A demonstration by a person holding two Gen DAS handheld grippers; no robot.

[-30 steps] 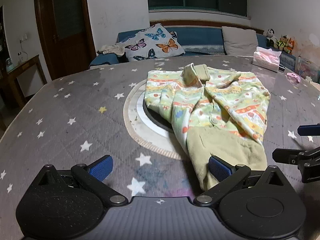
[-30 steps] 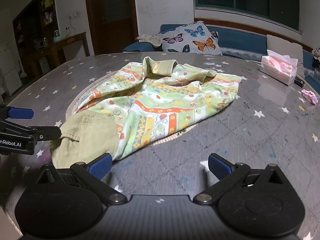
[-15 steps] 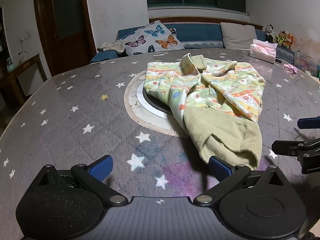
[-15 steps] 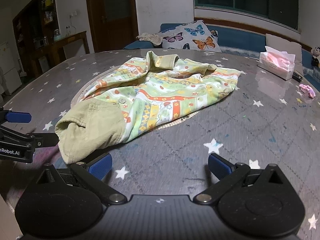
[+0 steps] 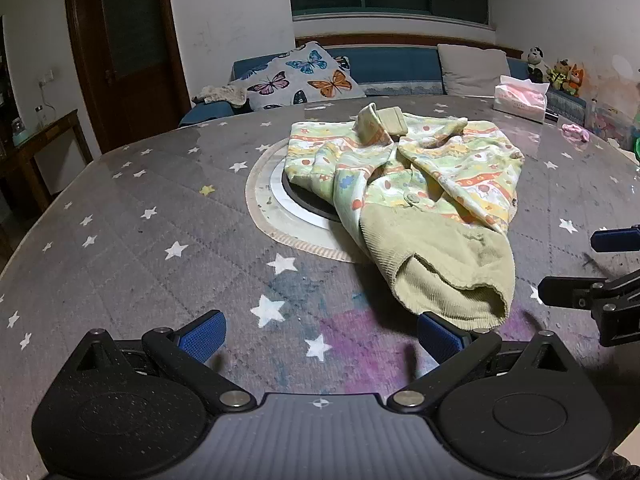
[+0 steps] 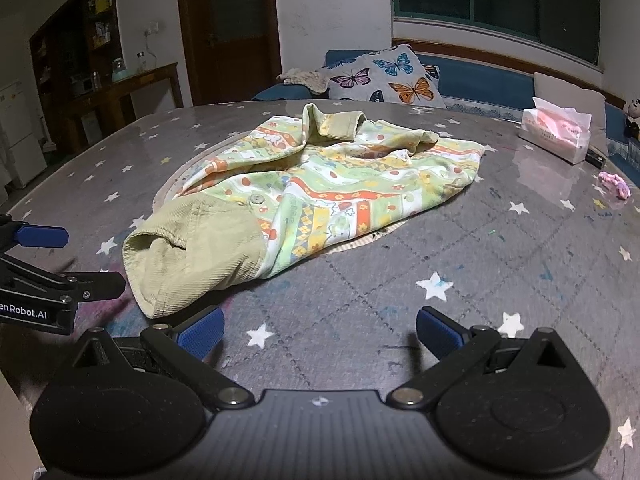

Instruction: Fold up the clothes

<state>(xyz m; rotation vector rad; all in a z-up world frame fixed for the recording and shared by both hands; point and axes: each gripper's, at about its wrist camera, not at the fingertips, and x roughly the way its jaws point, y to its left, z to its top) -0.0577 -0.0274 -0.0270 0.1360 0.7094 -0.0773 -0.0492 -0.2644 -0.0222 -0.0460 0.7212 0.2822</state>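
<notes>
A crumpled patterned garment [image 5: 416,176] lies on the star-printed counter [image 5: 152,240], partly over a round inset [image 5: 280,200] at its middle. Its olive ribbed cuff [image 5: 448,280] points near, just beyond the right fingertip of the left hand-held gripper [image 5: 320,334], whose blue-padded jaws stand wide apart and empty. The right hand-held gripper [image 5: 576,268] shows at the right edge. A tissue box [image 5: 520,98] sits far right.

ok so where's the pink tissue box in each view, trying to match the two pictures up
Left wrist view: the pink tissue box sits far upper right, at the table's back edge, right of the green patterned garment.
Right wrist view: it is at the right, beyond the garment's far corner.
Shared landmark: the butterfly-print cushion on the blue sofa, behind the table in both views.
</notes>
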